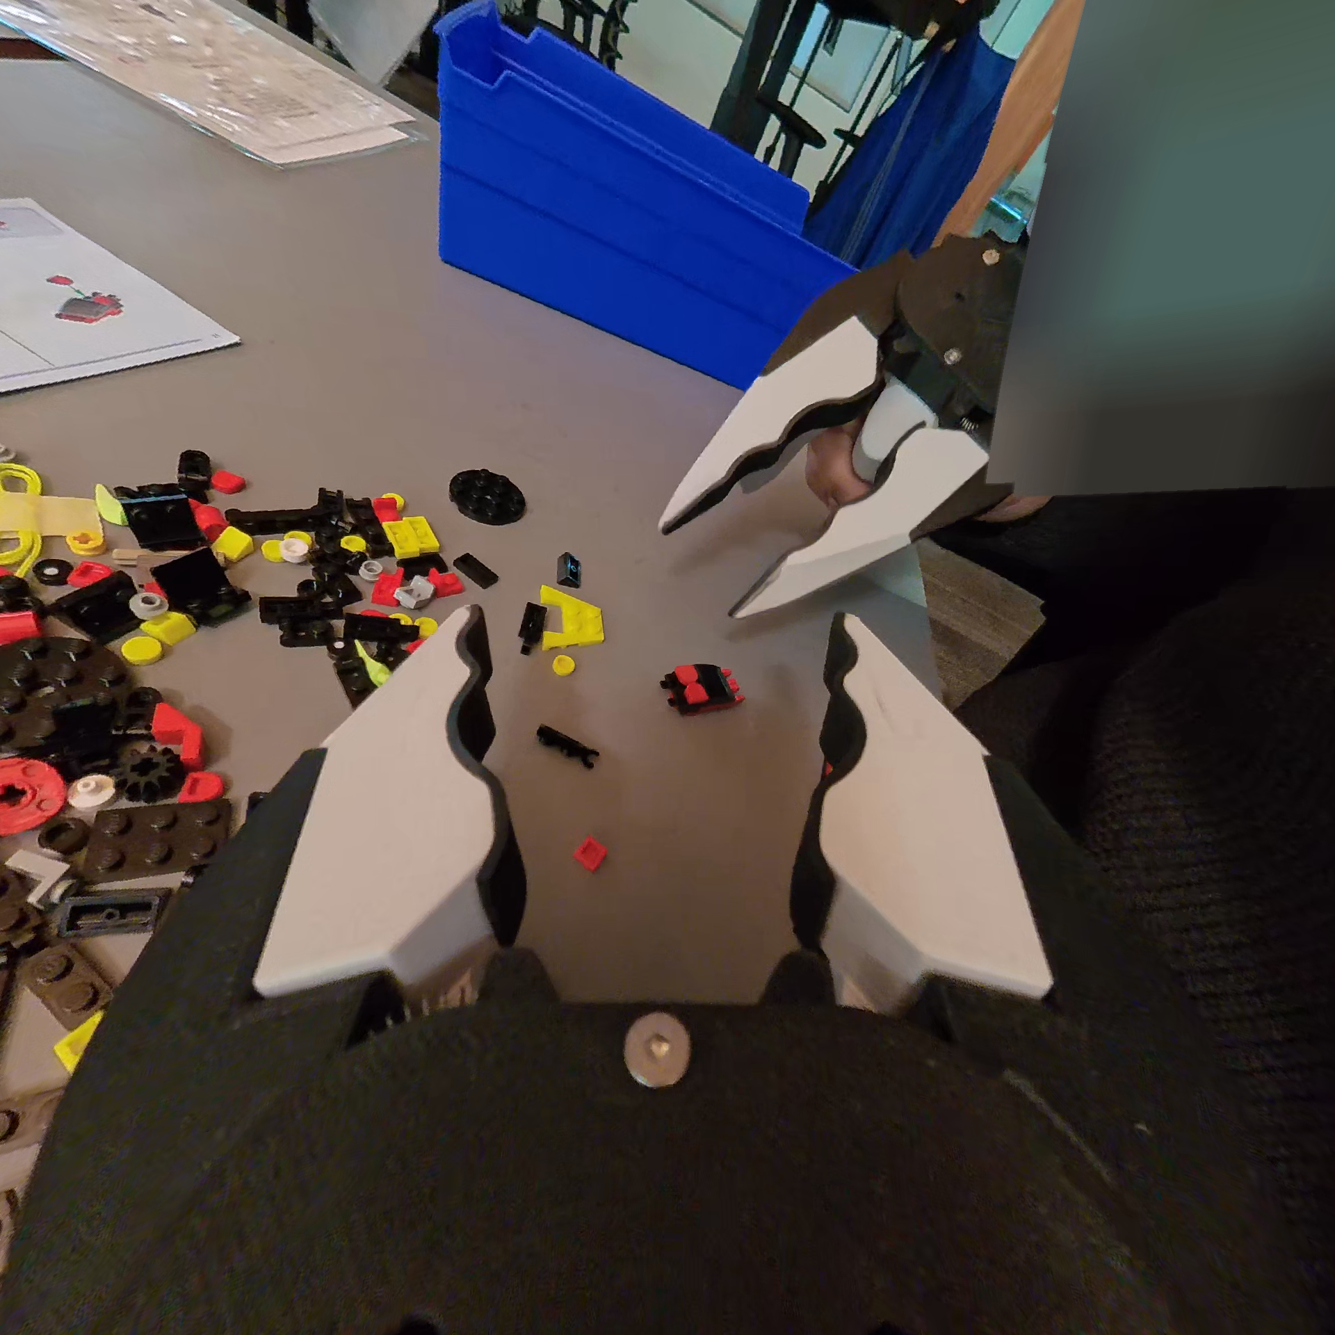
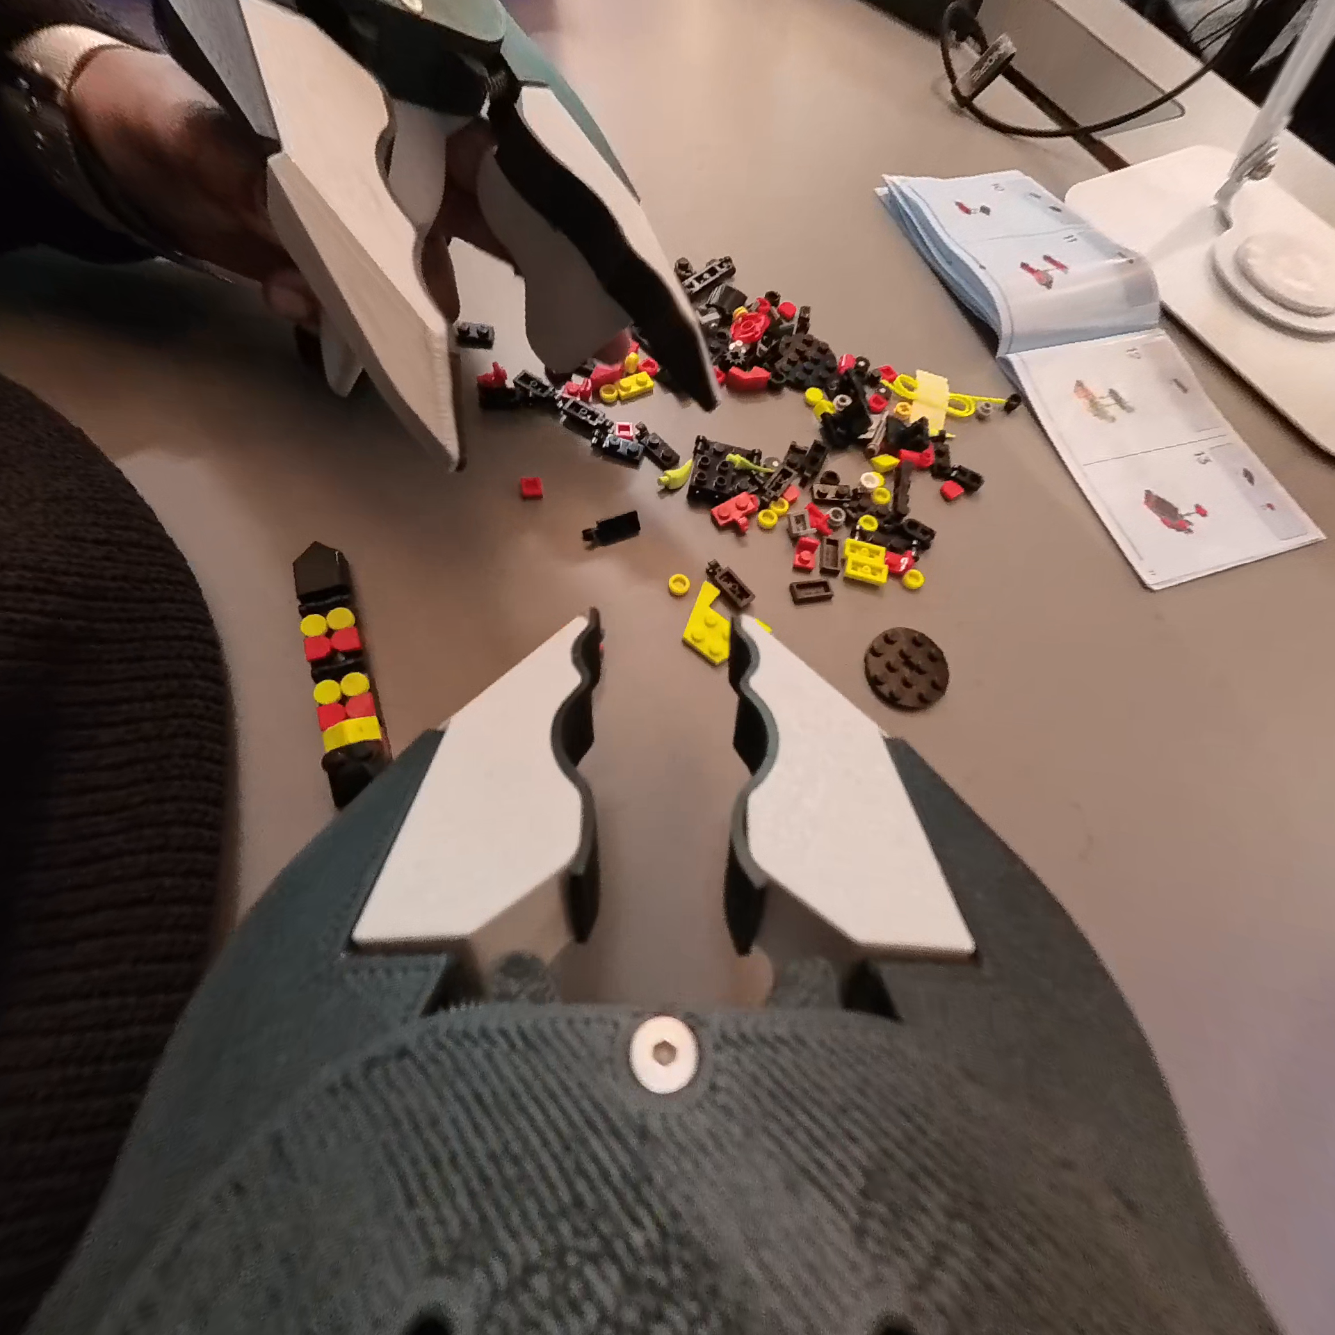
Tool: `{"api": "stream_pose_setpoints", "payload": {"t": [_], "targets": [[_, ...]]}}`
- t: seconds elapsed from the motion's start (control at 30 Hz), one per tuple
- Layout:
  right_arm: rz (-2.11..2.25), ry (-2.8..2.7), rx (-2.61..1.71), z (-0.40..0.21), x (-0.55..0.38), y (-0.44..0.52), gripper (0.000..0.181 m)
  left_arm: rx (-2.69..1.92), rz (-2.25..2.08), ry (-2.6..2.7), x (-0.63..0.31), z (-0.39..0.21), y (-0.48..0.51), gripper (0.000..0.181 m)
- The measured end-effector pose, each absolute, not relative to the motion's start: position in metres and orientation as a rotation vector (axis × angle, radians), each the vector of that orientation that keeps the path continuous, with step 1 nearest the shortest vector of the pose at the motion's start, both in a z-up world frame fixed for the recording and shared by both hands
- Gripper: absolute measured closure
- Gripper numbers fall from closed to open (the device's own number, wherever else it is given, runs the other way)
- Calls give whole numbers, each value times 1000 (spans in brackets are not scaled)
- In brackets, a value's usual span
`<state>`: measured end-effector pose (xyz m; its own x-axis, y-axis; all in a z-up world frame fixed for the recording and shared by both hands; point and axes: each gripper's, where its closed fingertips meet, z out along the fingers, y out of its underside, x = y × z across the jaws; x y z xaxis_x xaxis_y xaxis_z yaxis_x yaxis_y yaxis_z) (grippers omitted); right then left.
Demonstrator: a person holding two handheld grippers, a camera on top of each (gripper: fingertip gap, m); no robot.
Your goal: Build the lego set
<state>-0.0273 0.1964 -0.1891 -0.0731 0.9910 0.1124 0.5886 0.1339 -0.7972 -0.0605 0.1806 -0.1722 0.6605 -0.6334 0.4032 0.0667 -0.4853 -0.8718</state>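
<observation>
While both claws gape, black strip build [image 2: 338,679] — red/yellow studs, loose pcs [image 2: 831,462] nearby

I see even, soft indoor light on the grey table [image 1: 376,376], with only faint shadows under the loose bricks [image 2: 831,462] and a mild sheen on the plastic-covered sheet [image 1: 238,94]. Both wide-angle views bend strongly at the edges, and the blue bin [image 1: 599,217] looks oversaturated. My right wrist view is softer, and the left gripper [image 2: 578,433] close to its lens is blurred.
</observation>
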Motion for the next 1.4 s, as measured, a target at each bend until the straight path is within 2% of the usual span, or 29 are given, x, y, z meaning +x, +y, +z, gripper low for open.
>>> {"api": "stream_pose_setpoints", "payload": {"t": [0.13, 0.27, 0.37, 0.5, 0.6, 0.73, 1.07, 1.2, 1.4], "targets": [[636, -1804, -1559, -206, -25, 201, 142, -1911, -813, 405, -72, -168, 192, 88], [654, -1787, -1572, -206, -28, 204, 141, -2056, -580, 193, -122, -153, 235, 91], [702, -1768, -1600, -205, -28, 205, 143, -2311, -506, 185, -143, -171, 276, 84], [706, -1752, -1594, -200, -25, 206, 144, -2375, -193, 220, -164, -194, 368, 95], [703, -1738, -1583, -196, -22, 207, 146, -2460, -202, 239, -146, -220, 403, 95], [728, -1722, -1586, -194, -20, 208, 147, -2517, -144, 315, -134, -239, 412, 99], [814, -1701, -1650, -197, -19, 209, 148, -2521, -140, 294, -136, -240, 413, 105], [803, -1710, -1649, -198, -19, 208, 149, -2508, -165, 248, -140, -238, 414, 115], [794, -1721, -1656, -201, -19, 208, 149, -2497, -248, 223, -137, -235, 414, 110]]}}
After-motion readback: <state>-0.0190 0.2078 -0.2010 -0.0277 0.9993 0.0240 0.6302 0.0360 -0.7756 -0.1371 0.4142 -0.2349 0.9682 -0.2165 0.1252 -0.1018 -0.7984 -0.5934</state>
